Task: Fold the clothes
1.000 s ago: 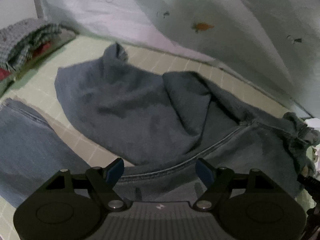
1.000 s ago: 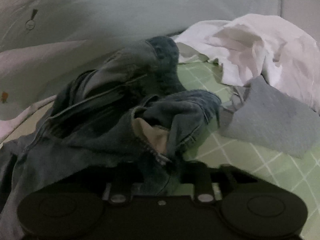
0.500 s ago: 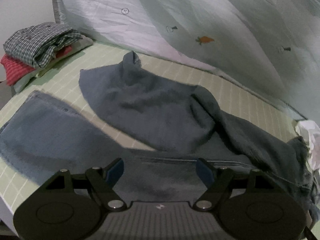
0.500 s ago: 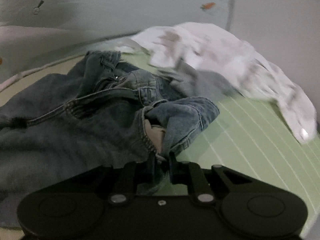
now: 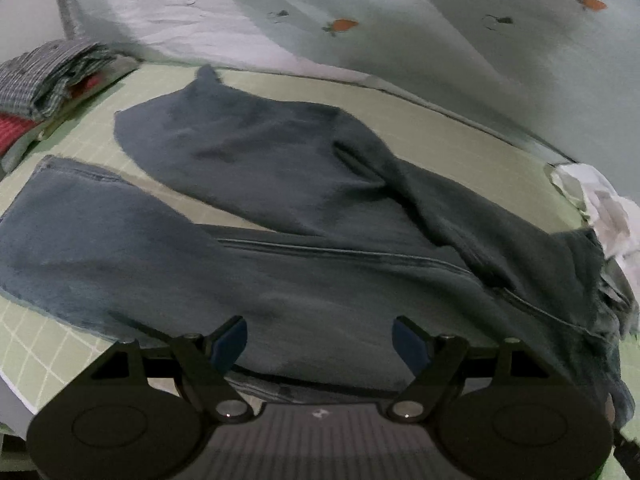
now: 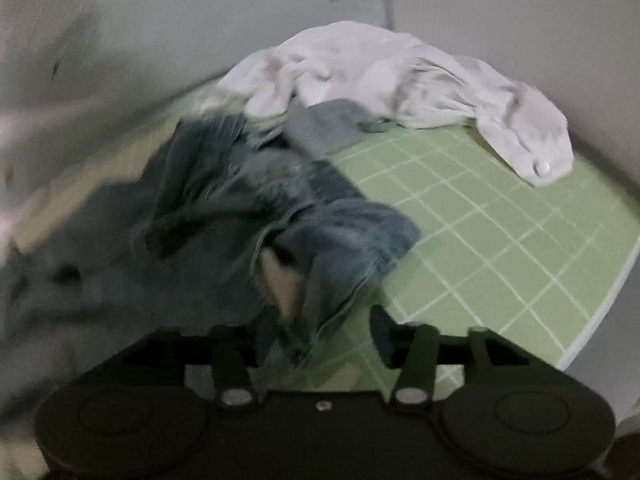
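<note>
Since the earlier frame your right hand-held gripper (image 6: 320, 338) has just been opening, letting go of the jeans (image 5: 320, 216) waistband (left hand-held gripper (image 5: 320, 344) is hanging spread, empty). Jeans are lying across the green mat (image 6: 500, 220), legs apart; next you're needing one leg laid over the other.

Right tool (image 6: 320, 336) newly open, jeans (image 6: 248, 216) released

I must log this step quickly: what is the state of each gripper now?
Left gripper: open, holding nothing, above the jeans.
Right gripper: jaws have just been opening; waistband lies between them, unclamped.
</note>
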A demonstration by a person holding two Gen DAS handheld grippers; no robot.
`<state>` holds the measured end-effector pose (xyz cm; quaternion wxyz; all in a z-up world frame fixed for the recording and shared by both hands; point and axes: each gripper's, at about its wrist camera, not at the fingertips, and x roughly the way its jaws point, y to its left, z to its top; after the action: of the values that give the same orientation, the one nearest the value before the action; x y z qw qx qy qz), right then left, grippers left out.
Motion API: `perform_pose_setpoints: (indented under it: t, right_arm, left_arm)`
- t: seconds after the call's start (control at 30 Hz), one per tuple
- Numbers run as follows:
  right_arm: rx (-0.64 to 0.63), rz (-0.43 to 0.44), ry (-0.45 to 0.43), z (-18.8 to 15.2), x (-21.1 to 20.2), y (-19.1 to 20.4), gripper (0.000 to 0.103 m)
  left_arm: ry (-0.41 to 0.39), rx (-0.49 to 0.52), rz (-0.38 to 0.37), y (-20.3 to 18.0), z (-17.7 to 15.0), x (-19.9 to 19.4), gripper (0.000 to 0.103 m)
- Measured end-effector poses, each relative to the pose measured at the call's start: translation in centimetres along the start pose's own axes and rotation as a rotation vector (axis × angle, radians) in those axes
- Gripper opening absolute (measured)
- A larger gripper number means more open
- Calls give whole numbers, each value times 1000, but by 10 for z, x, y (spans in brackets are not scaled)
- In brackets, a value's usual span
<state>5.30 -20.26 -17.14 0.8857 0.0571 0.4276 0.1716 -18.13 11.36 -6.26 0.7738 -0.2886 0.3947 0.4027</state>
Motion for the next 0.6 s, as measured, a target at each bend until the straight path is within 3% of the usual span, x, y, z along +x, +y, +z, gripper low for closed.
perform_pose_setpoints:
  t: [0.07, 0.2, 0.23, 0.3, 0.37, 0.4, 0.5, 0.6]
  right_arm:
    - [109, 42, 3, 6, 7, -17, 67]
    - [254, 74, 26, 16, 30, -40, 67]
    - [261, 79, 29, 18, 35, -41, 63]
    - [248, 100, 60, 20, 46, -40, 43]
    - [179, 82, 81, 23, 51, -33, 16]
    - [154, 69, 67, 25, 48, -33, 11]
    - [96, 33, -8, 33, 31, -39, 7]
    - [62, -56, -49, 37, 25, -44, 7]
  left_arm:
    - [5, 10, 0, -7, -4, -2, 80]
    - [13, 27, 4, -17, -12, -7, 81]
    - [13, 31, 9, -19, -13, -8, 81]
    - [16, 38, 23, -21, -15, -11, 82]
    - [21, 37, 37, -20, -18, -13, 84]
    - [25, 34, 44, -18, -20, -14, 84]
    - [30, 17, 77, -5, -23, -18, 84]
    - [19, -23, 121, 16, -24, -25, 84]
